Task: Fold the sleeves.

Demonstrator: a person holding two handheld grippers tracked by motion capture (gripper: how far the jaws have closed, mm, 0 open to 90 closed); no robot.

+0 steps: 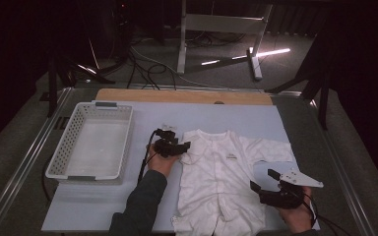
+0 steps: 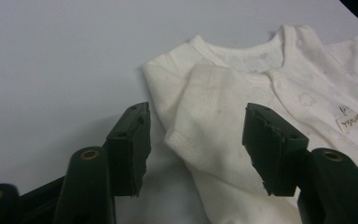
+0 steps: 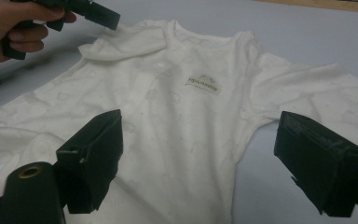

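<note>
- The work in hand looks like folding a white baby garment [image 1: 221, 182]; it lies flat, front up, on the pale mat [image 1: 103, 206], neck toward the far edge, its own label near the chest
- One sleeve [image 2: 200, 107] is already folded in over the chest, on the side by the left gripper [image 1: 171, 145]; the other sleeve [image 1: 270, 150] lies spread out flat toward the right
- The left gripper hangs just over the folded sleeve's cuff; its jaws stand about half open with the cuff's edge between them, and in the left gripper view the pads press on nothing; it holds nothing
- The right gripper [image 1: 263, 179] sits beside the garment's lower right edge; its jaws stand wide apart, cloth below them, nothing gripped
- A white basket [image 1: 91, 142] stands empty at the left, well apart from the garment
- Step, as I judge it: sleeve folding, half done; the left side seems to be at the point of release or re-grip
- Next move probably calls for a pinch on the spread sleeve's cuff, lifted low and laid across the chest; catch one layer only, else the body bunches
</note>
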